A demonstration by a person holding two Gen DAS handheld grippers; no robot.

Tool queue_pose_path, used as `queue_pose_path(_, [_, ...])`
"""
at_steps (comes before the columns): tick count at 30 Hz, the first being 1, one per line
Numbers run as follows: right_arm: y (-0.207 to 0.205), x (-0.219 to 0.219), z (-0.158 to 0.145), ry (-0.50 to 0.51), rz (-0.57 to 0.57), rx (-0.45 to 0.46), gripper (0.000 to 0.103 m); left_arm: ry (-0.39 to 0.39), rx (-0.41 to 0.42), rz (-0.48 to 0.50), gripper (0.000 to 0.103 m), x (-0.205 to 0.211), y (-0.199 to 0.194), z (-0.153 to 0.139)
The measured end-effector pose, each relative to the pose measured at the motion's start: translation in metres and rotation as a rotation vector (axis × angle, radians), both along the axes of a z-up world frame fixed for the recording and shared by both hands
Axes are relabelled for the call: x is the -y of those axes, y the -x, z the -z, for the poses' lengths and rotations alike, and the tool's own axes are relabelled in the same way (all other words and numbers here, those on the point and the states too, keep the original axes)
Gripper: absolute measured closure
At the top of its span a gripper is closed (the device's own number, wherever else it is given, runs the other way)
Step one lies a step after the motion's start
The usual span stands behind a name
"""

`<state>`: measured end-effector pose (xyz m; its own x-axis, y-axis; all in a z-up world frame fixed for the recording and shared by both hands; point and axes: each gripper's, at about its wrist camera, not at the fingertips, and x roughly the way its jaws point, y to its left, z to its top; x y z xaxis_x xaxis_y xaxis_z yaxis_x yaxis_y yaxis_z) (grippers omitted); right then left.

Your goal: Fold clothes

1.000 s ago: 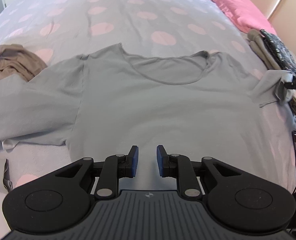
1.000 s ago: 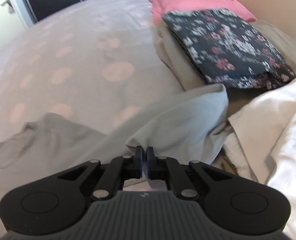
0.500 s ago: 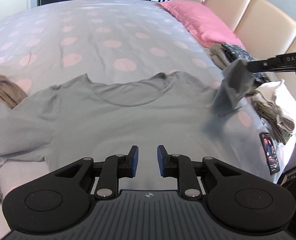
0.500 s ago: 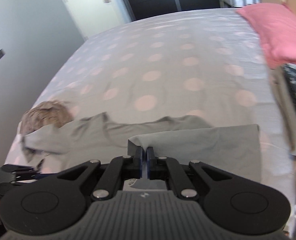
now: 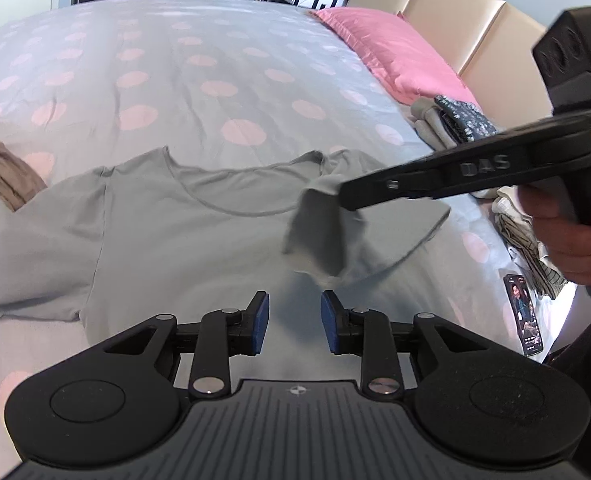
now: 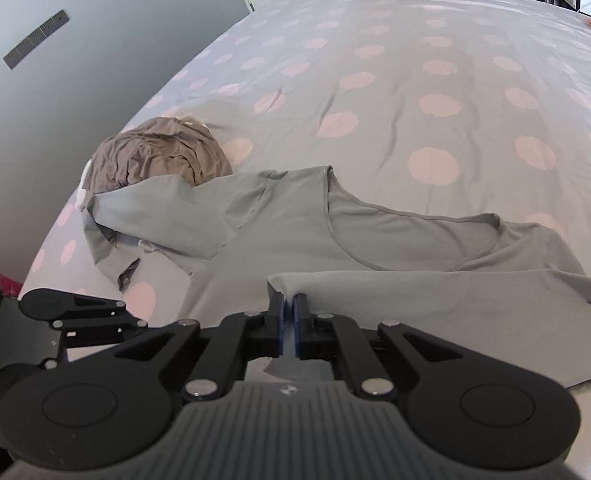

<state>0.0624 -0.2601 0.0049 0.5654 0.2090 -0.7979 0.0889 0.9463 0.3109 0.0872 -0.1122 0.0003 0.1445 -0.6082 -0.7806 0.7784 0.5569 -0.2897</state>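
Observation:
A grey T-shirt [image 5: 183, 240] lies front up on the spotted bed cover [image 5: 199, 64], neckline away from me; it also shows in the right wrist view [image 6: 295, 240]. My right gripper [image 6: 288, 320] is shut on the shirt's right sleeve [image 6: 435, 304] and holds it lifted over the shirt's body. In the left wrist view the right gripper [image 5: 345, 196] enters from the right with the sleeve [image 5: 319, 236] hanging from its tip. My left gripper [image 5: 294, 322] is open and empty, just above the shirt's lower middle.
A crumpled brown garment [image 6: 159, 156] lies by the shirt's left sleeve [image 6: 163, 208]. A pink pillow [image 5: 391, 48] and a stack of folded clothes [image 5: 451, 120] lie at the headboard side. A phone [image 5: 525, 328] lies near the bed's right edge.
My right gripper has carried the right sleeve up off the bed and leftward across the shirt's body. My left gripper stays open over the lower shirt.

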Motion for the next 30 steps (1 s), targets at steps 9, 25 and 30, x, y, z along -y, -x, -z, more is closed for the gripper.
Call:
queue_pose_path(9, [-0.001, 0.021, 0.015, 0.001, 0.055, -0.034, 0.08, -0.057, -0.047, -0.023, 0.063, 0.01, -0.016, 0.03])
queue_pose_path(25, [0.078, 0.174, 0.024, 0.081, 0.51, -0.032, 0.068, -0.22, -0.051, -0.178, 0.098, 0.077, -0.056, 0.095])
queue_pose_path(30, [0.113, 0.217, 0.052, 0.086, 0.635, -0.096, 0.066, -0.132, -0.023, -0.21, 0.103, 0.072, -0.059, 0.075])
